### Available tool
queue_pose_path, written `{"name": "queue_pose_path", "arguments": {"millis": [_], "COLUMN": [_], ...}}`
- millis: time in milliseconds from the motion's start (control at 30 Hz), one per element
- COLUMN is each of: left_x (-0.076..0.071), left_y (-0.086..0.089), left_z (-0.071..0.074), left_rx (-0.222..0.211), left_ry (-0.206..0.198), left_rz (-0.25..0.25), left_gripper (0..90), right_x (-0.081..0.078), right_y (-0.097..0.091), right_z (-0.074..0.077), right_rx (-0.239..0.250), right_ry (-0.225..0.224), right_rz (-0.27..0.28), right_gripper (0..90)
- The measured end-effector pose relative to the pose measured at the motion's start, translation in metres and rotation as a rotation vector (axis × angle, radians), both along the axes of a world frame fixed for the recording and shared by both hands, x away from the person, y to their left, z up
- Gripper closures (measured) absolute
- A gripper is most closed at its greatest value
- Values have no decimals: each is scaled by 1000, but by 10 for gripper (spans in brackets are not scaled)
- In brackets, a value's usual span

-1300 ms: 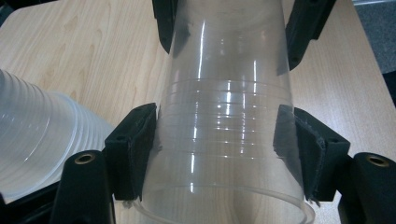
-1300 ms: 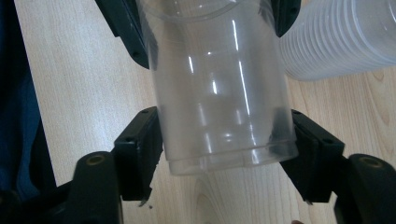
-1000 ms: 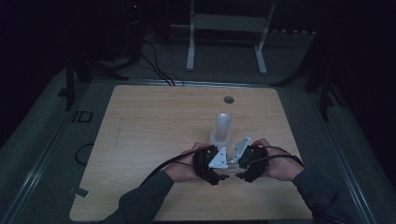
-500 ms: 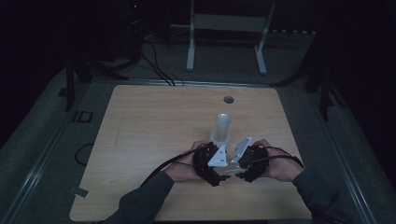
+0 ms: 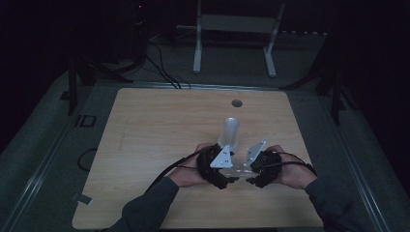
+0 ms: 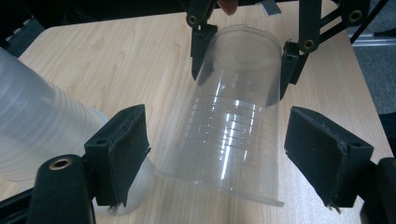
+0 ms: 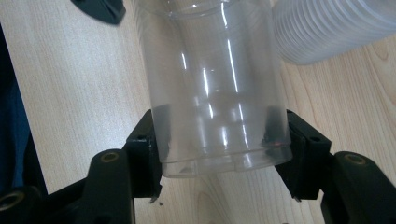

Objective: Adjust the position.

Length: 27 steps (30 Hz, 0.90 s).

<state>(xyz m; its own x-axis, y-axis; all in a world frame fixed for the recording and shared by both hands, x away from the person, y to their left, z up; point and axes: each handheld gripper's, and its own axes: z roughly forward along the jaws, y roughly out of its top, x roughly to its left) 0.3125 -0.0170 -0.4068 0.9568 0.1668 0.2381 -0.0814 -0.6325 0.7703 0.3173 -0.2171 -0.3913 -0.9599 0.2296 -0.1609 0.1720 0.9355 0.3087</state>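
Hands near the desk's front edge are working two grippers around a clear cup (image 6: 233, 126). Right gripper (image 7: 219, 149) is clamping the cup's base, while left gripper (image 6: 215, 149), jaws just narrowing slightly, is standing open around its rim without touching. Just beyond, a cup stack (image 5: 230, 131) is standing mid-desk (image 5: 145, 125).
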Motion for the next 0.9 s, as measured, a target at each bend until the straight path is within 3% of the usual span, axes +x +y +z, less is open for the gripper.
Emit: {"name": "queue_pose_path", "arguments": {"millis": [567,900], "left_x": [2,1], "left_y": [10,14], "left_z": [9,12], "left_rx": [-76,-84], "left_ry": [15,-1], "left_rz": [20,34], "left_gripper": [272,273], "right_x": [1,3], "right_y": [-17,-25], "right_z": [-1,-4], "right_rx": [52,82], "right_ry": [-14,-26], "right_rz": [-65,-112], "right_gripper": [411,412]}}
